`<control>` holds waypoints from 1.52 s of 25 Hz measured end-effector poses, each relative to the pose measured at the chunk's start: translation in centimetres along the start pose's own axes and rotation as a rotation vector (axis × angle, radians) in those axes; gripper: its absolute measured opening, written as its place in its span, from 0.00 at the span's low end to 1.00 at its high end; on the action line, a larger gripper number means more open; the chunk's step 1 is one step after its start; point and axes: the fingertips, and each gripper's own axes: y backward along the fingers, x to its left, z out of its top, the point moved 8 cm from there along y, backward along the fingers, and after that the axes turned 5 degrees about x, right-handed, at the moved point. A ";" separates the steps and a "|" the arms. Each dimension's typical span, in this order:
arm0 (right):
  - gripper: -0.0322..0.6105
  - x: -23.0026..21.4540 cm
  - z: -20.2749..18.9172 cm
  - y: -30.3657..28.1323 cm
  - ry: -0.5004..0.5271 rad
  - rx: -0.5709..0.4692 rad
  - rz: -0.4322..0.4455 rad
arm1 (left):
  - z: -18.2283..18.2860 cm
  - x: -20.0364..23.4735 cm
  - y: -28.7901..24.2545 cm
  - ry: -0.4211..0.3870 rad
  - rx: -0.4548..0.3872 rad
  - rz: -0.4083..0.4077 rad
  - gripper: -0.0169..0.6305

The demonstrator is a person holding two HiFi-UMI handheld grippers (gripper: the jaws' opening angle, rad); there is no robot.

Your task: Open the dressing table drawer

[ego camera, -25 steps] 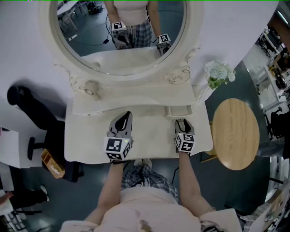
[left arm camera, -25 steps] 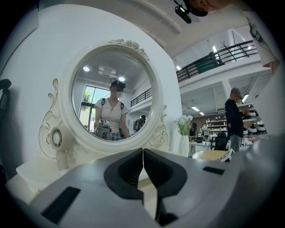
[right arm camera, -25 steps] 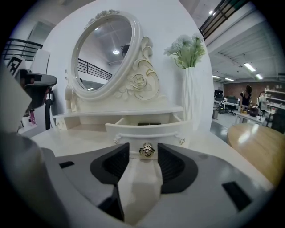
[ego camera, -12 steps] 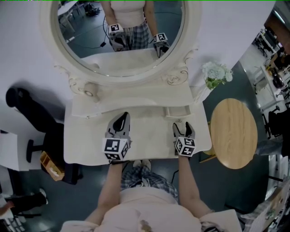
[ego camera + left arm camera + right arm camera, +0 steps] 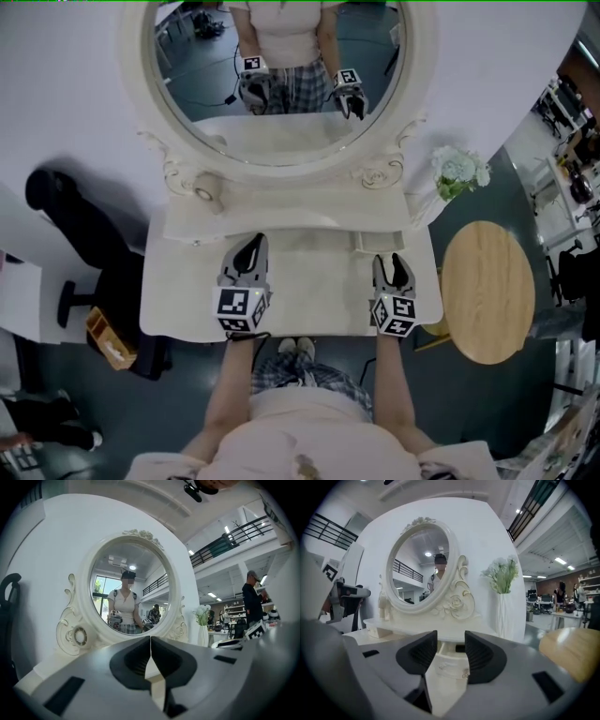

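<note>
The cream dressing table carries a big oval mirror. Its small right drawer stands pulled out from under the mirror shelf. My right gripper hovers just in front of that drawer, apart from it. In the right gripper view the jaws are parted and closing with nothing between them; the drawer front and its knob lie below and beyond. My left gripper hangs over the tabletop's left half, shut and empty, its tips meeting.
A white vase of flowers stands by the table's right end. A round wooden side table sits to the right. A black chair stands at the left. The mirror reflects the person and both grippers.
My right gripper was at the drawer front, spread its jaws wide half a second ago, then lifted a little away with them narrower. The left gripper barely shifted.
</note>
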 end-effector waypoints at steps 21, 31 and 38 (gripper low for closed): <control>0.08 2.6 8.1 0.0 0.037 -0.144 0.059 | 0.7 3.8 2.0 0.004 -0.015 0.102 0.07; 0.07 2.0 7.8 -0.6 0.045 -0.120 0.051 | 0.3 5.0 2.0 0.013 -0.004 0.133 0.07; 0.07 2.3 7.7 -0.8 0.068 -0.112 0.047 | 0.0 5.1 2.0 0.014 0.002 0.135 0.07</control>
